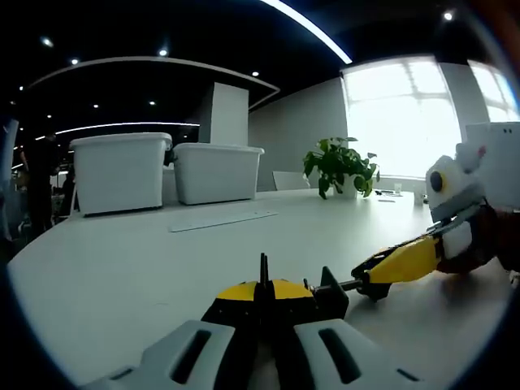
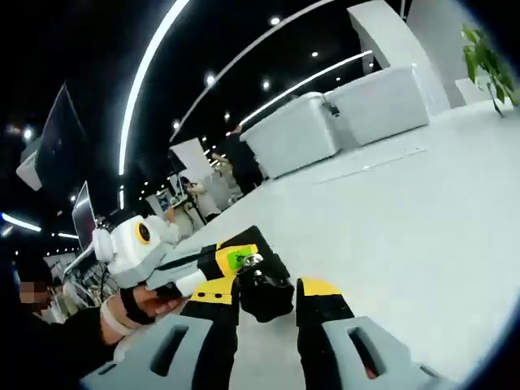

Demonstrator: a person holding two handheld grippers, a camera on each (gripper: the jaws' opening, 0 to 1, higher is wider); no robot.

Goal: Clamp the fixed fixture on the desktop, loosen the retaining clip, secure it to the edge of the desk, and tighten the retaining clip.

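A black and yellow clamp fixture (image 1: 264,299) lies low over the white desk (image 1: 122,260). My left gripper (image 1: 264,337) is shut on its black and yellow body. Its screw rod runs right to a yellow handle (image 1: 402,262), where my right gripper (image 1: 445,236) comes in from the right and holds the handle's end. In the right gripper view, my right gripper (image 2: 264,313) is shut on the yellow and black handle (image 2: 264,294). Beyond it, the clamp body with a green sticker (image 2: 236,258) sits in the left gripper (image 2: 175,272), held by a person's hand (image 2: 138,305).
Two white lidded bins (image 1: 122,171) (image 1: 215,171) stand at the desk's far side with a flat strip (image 1: 223,220) in front of them. A potted plant (image 1: 340,166) stands at the back right. People stand past the desk's far end (image 2: 240,162).
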